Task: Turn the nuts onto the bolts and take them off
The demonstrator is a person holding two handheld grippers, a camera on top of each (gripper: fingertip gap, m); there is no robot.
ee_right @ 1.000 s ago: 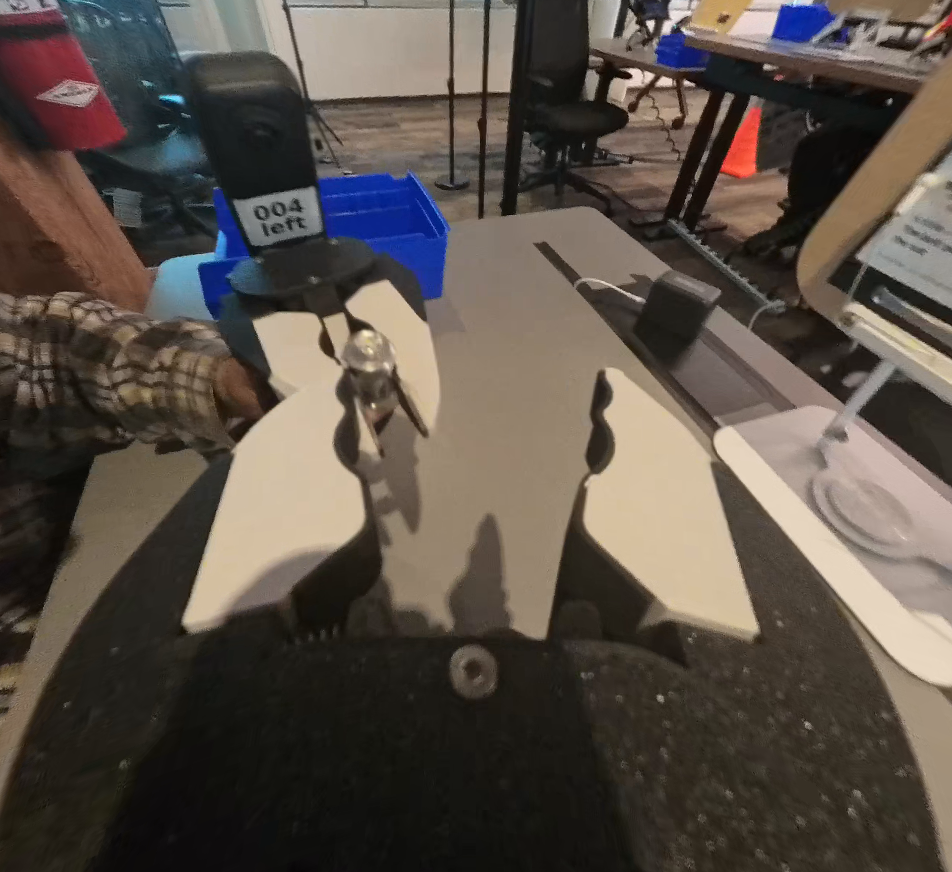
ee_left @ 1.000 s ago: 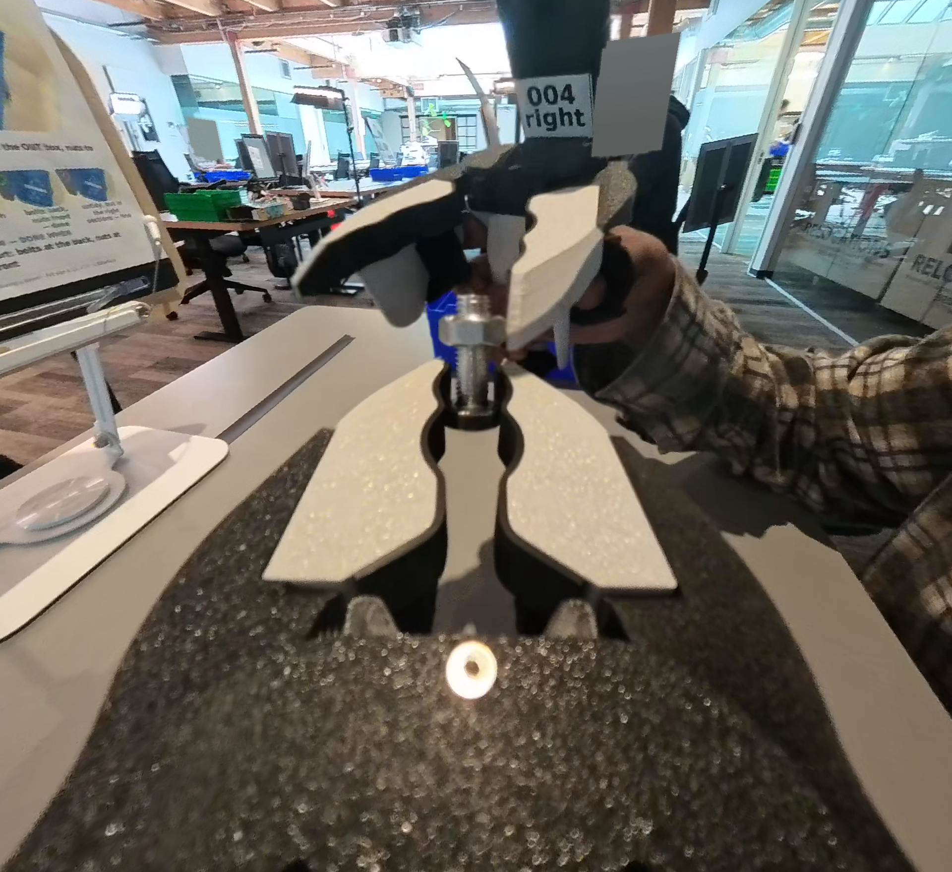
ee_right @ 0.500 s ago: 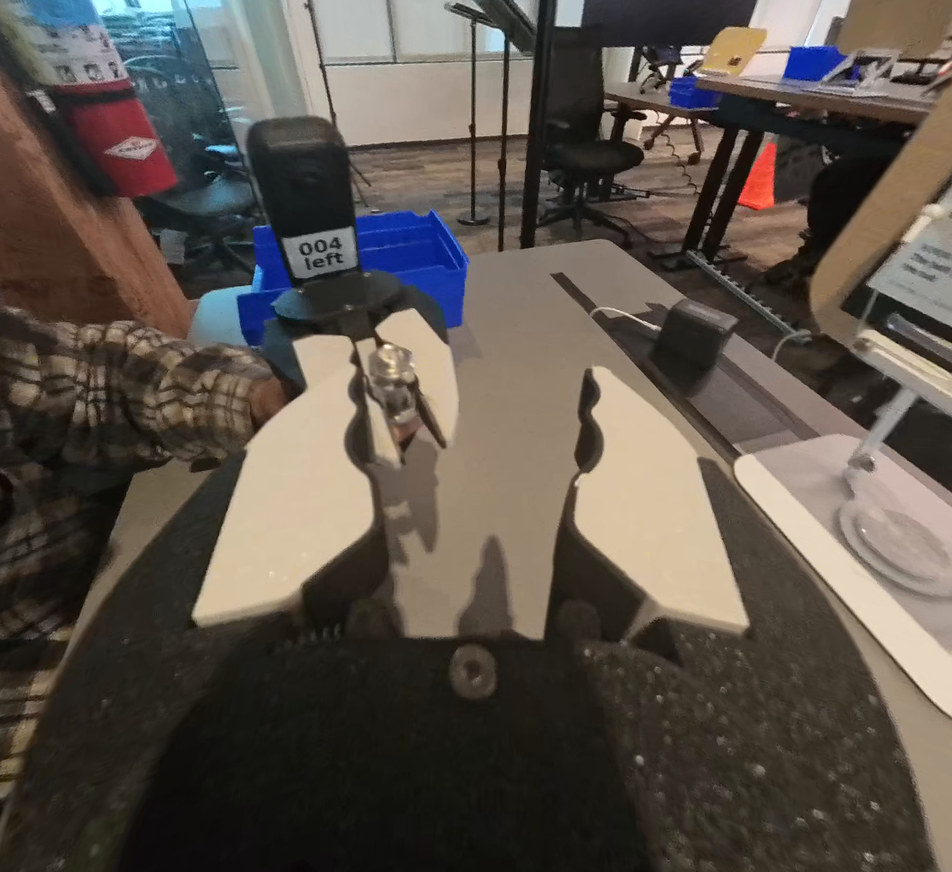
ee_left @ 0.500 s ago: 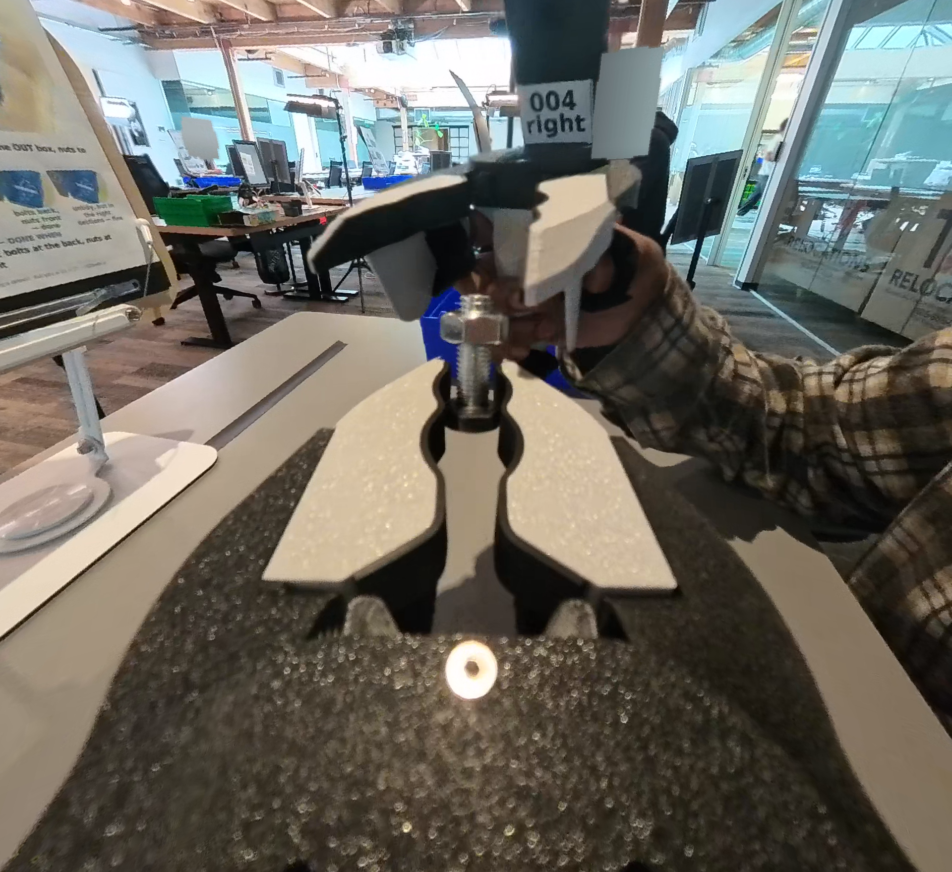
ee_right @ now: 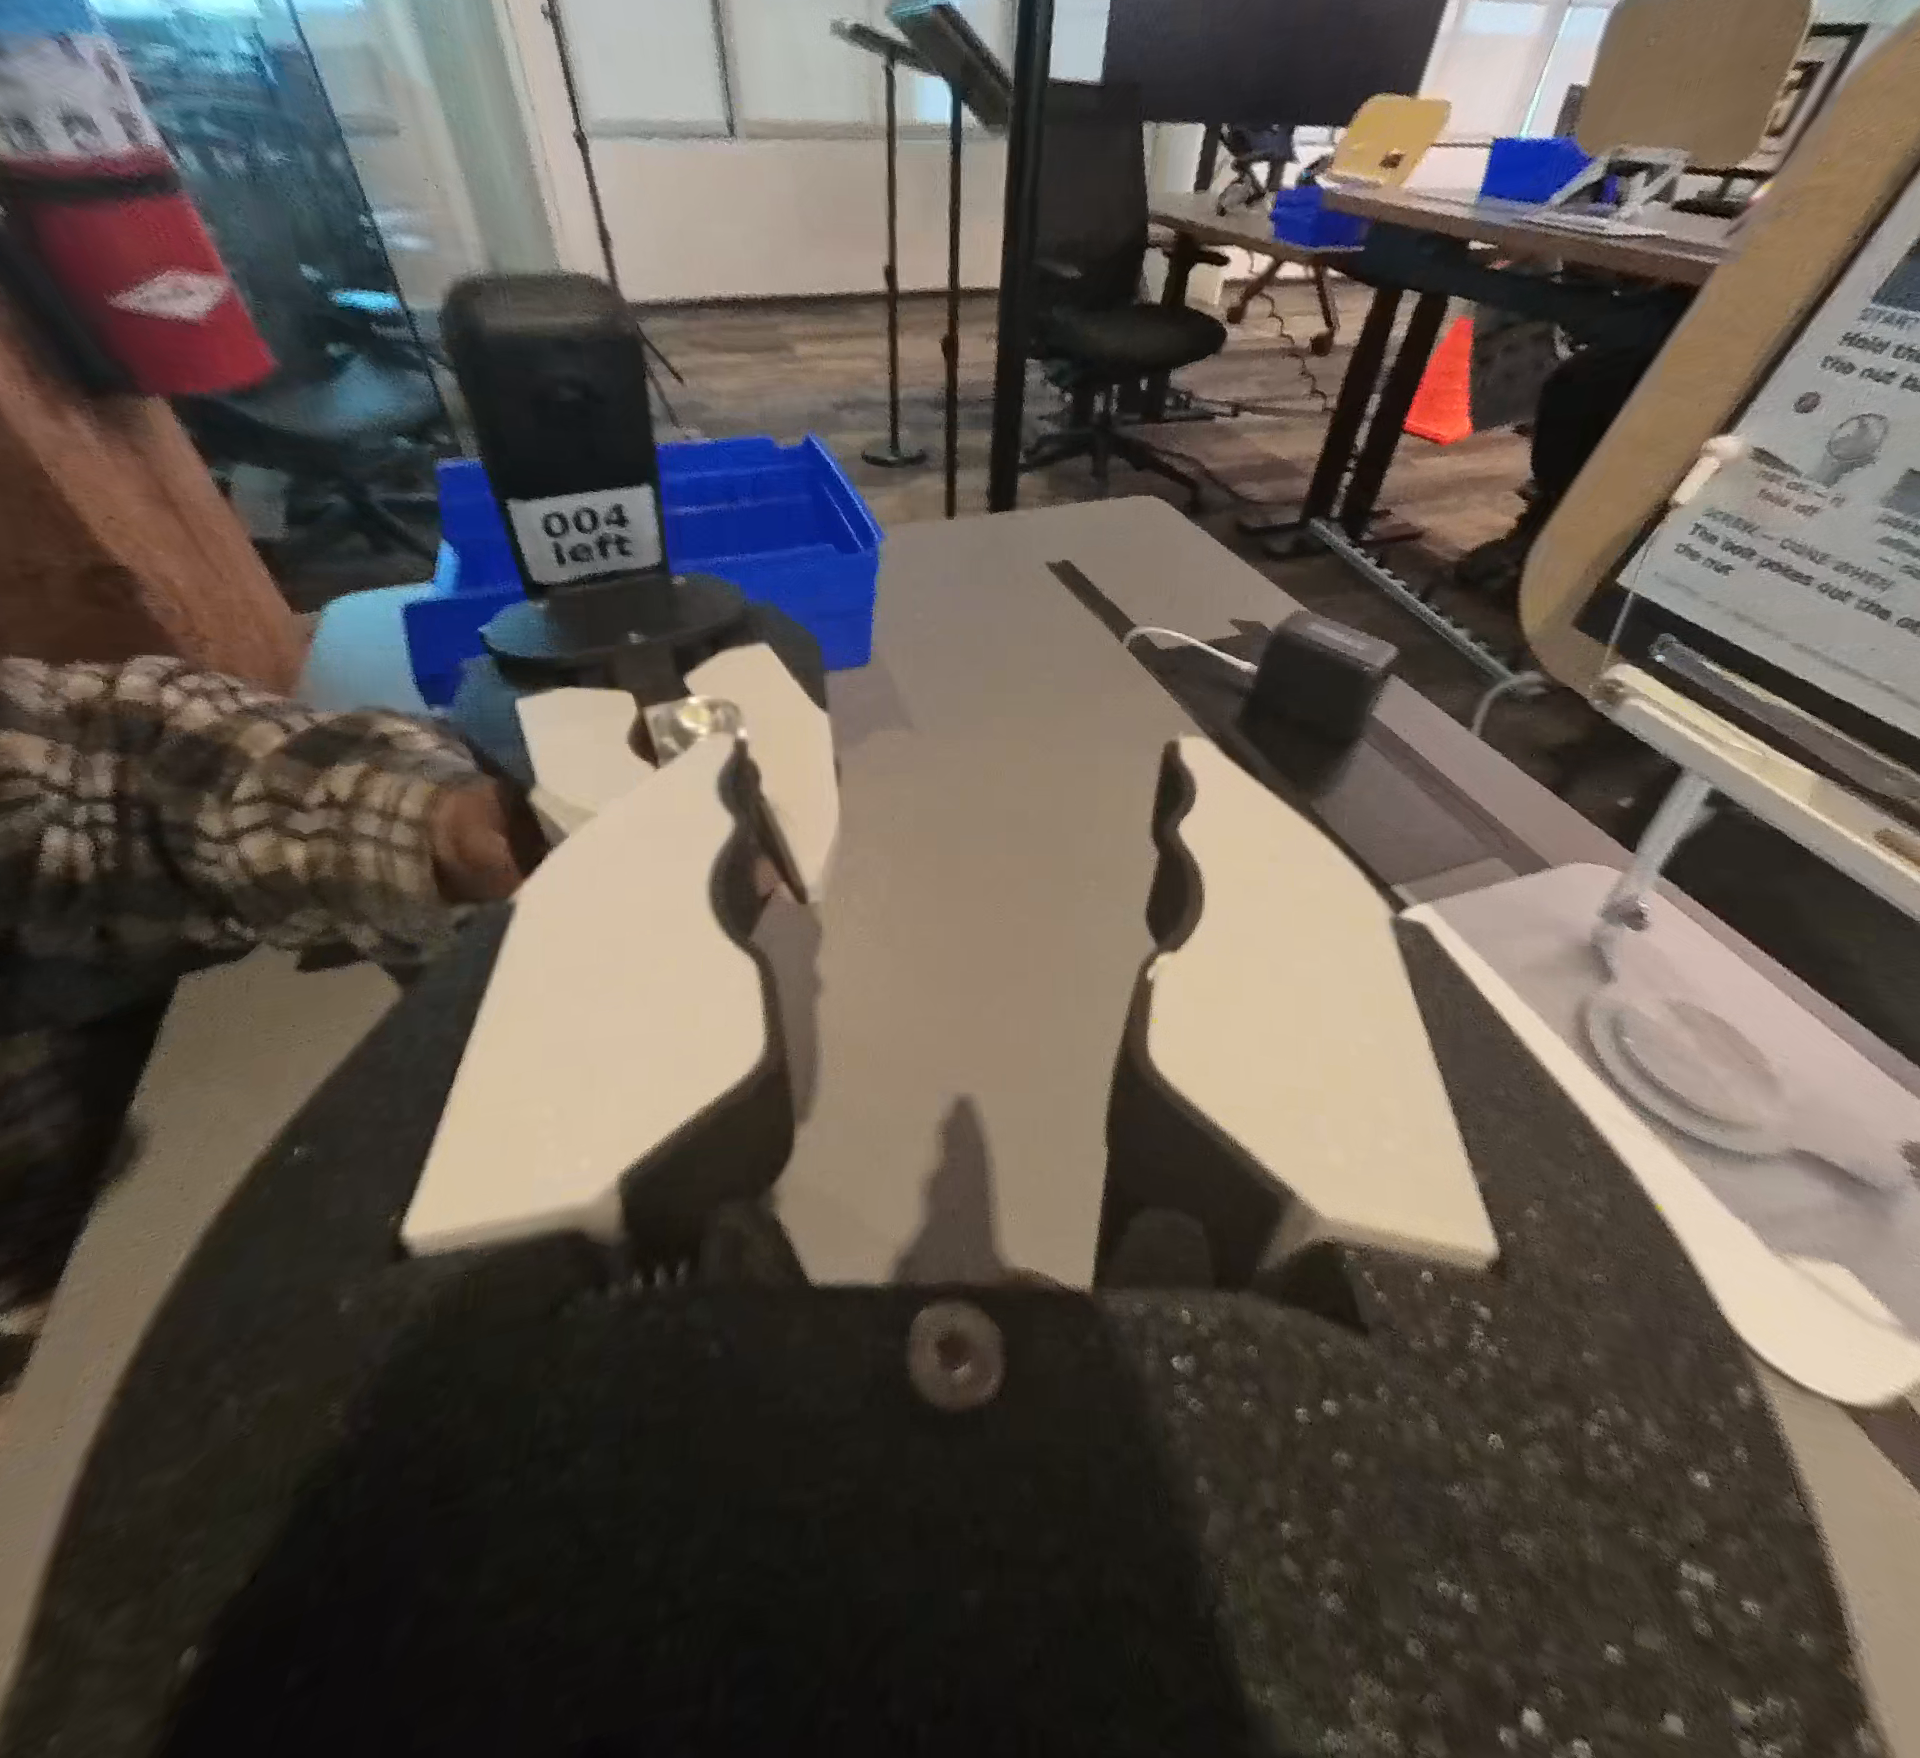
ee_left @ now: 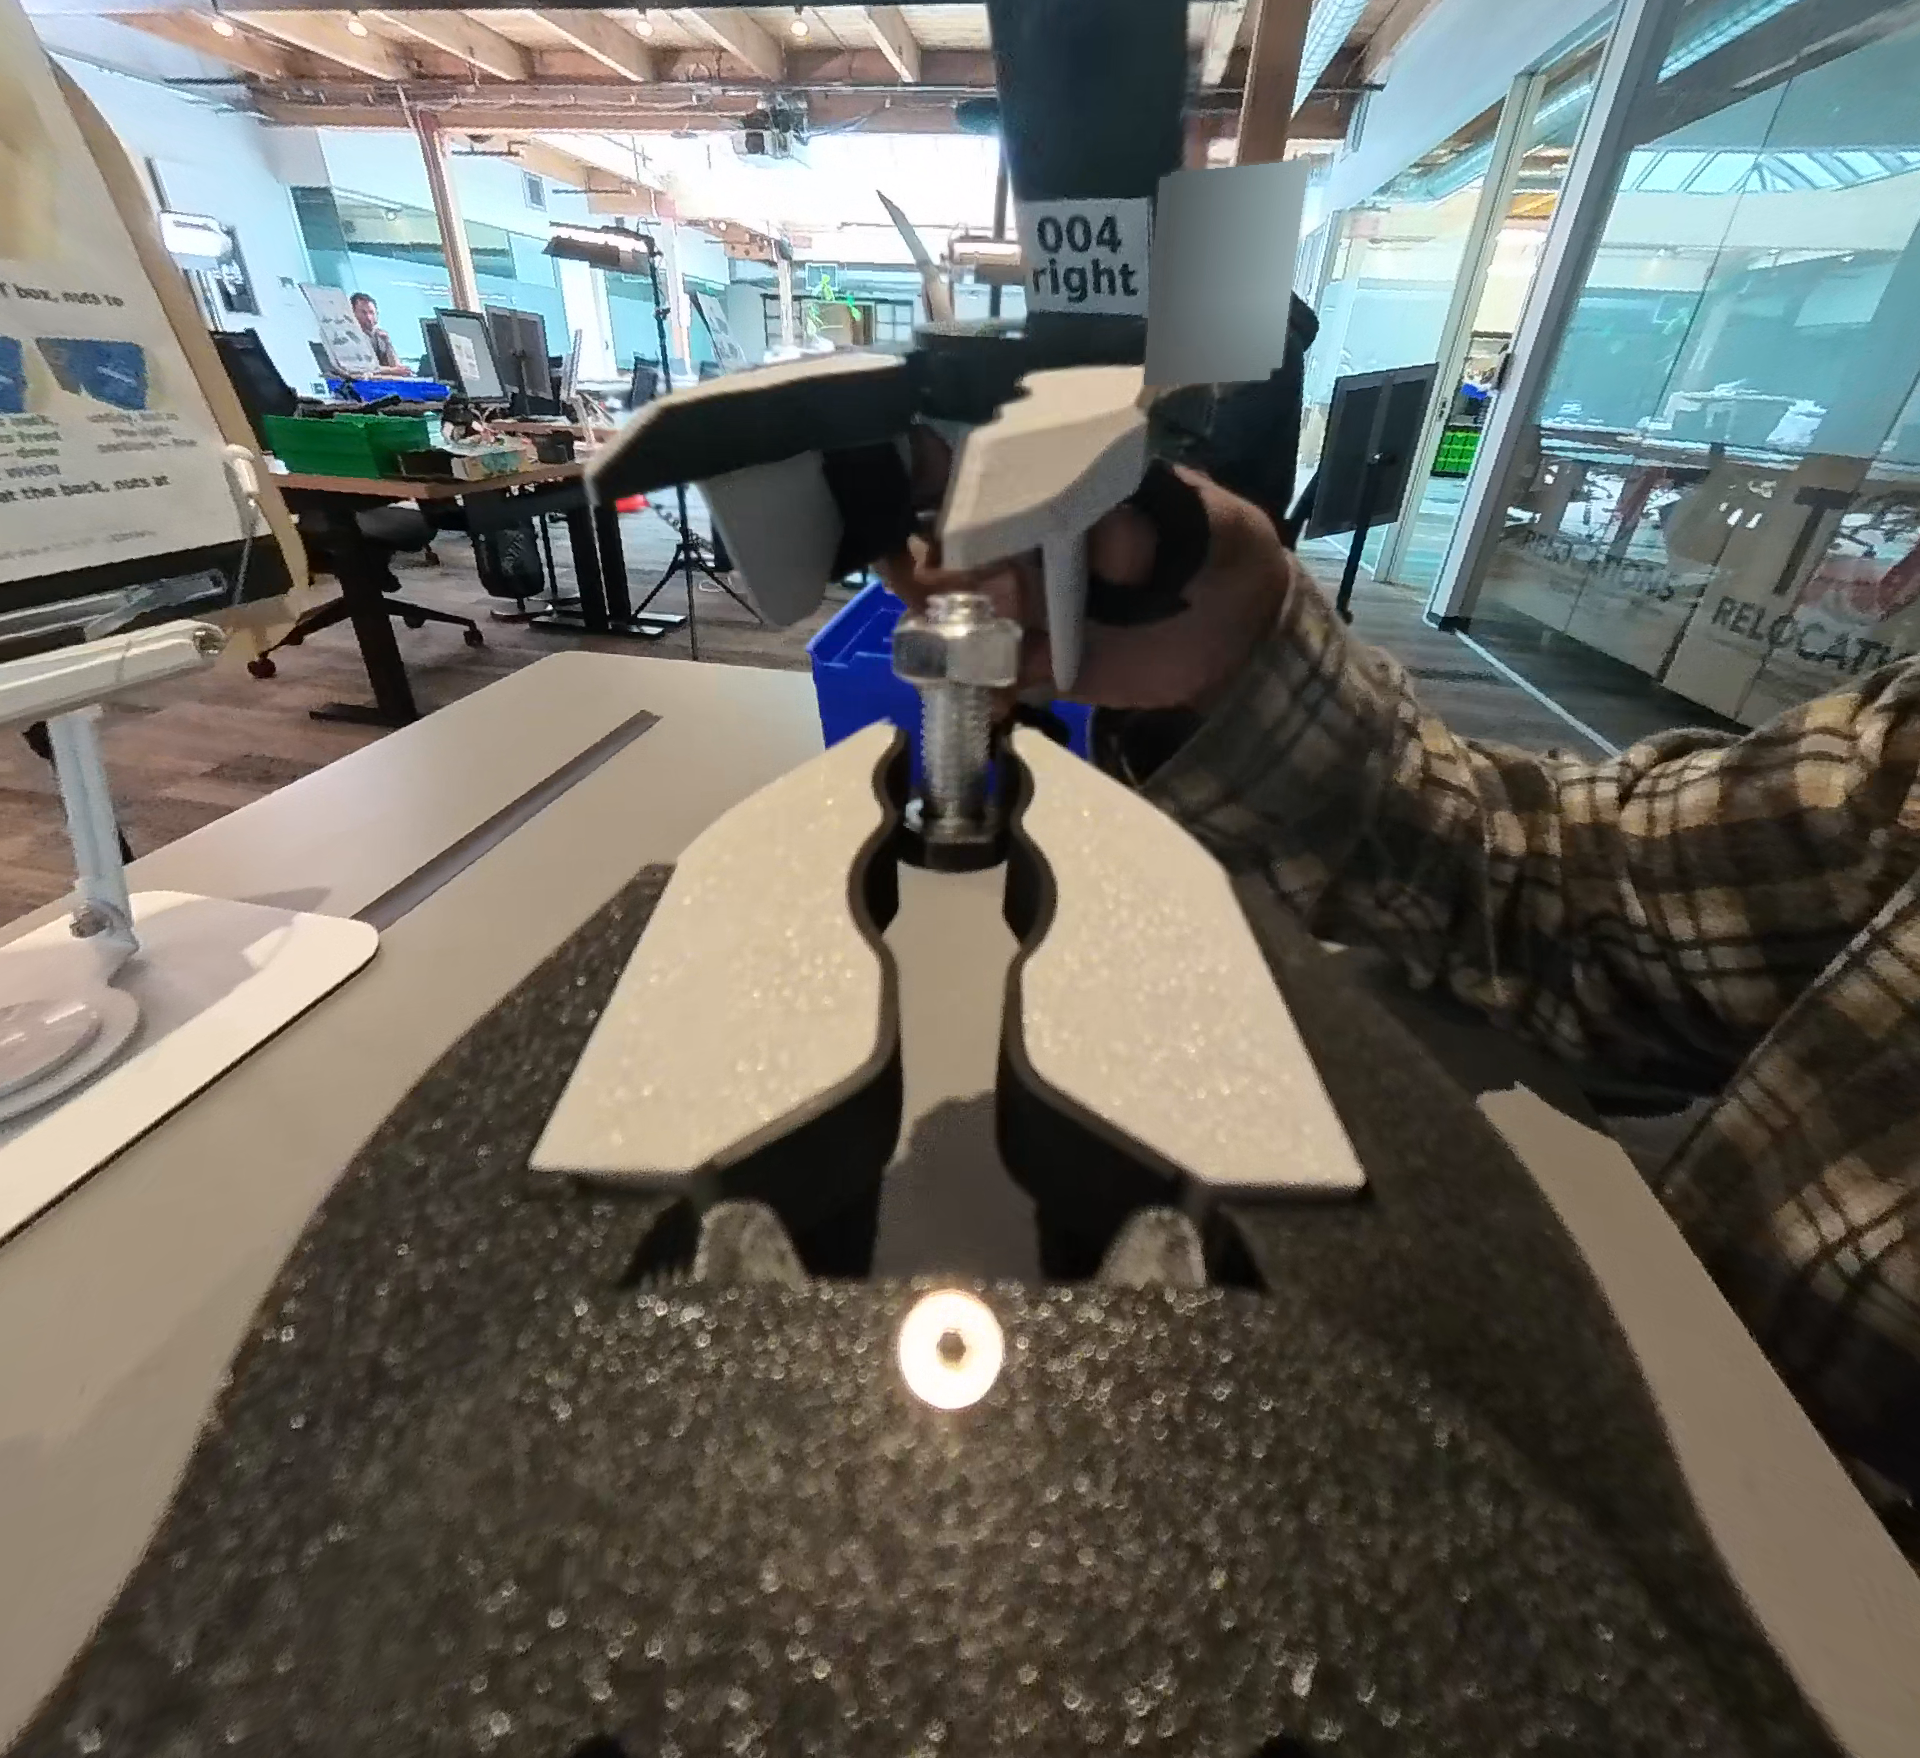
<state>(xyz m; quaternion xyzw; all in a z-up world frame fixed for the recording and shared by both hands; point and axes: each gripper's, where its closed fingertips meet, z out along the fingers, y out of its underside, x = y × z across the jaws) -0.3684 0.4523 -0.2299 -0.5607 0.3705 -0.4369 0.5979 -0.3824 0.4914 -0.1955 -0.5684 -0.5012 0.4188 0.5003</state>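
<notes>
Bolt [ee_left: 954, 752]: silver, threaded; long axis upright in the left wrist view, free end pointing up, lower end seated between the fingertips of the left gripper [ee_left: 951, 809].
Nut [ee_left: 956, 650]: silver hex nut, threaded on near the top of the bolt; a short stub of thread shows above it.
Left gripper: jaws narrow, clamped on the lower part of the bolt shank; bolt stands in the notch at the fingertips.
Right gripper [ee_right: 956, 835]: jaws wide apart, nothing between them; grey table [ee_right: 997, 669] shows through the gap.
Right gripper, seen from the left wrist view [ee_left: 914, 513]: sits above and just behind the nut, fingers pointing down; one white finger [ee_left: 1065, 607] hangs just beside the nut's right side, apart or touching cannot be told.
Bolt and nut, right wrist view [ee_right: 694, 723]: a shiny, blurred end-on glimpse between the left gripper's fingers; most of the shank is hidden by the right gripper's own left finger.
Hand [ee_left: 1174, 607]: holds the right gripper; plaid sleeve runs off the right edge.
Blue bin [ee_right: 758, 555]: on the table behind the left gripper, partly hidden by it; contents not visible.
Stand [ee_right: 1662, 1033]: white base at the table's side, carrying a printed sheet, cut off by the frame edge.
</notes>
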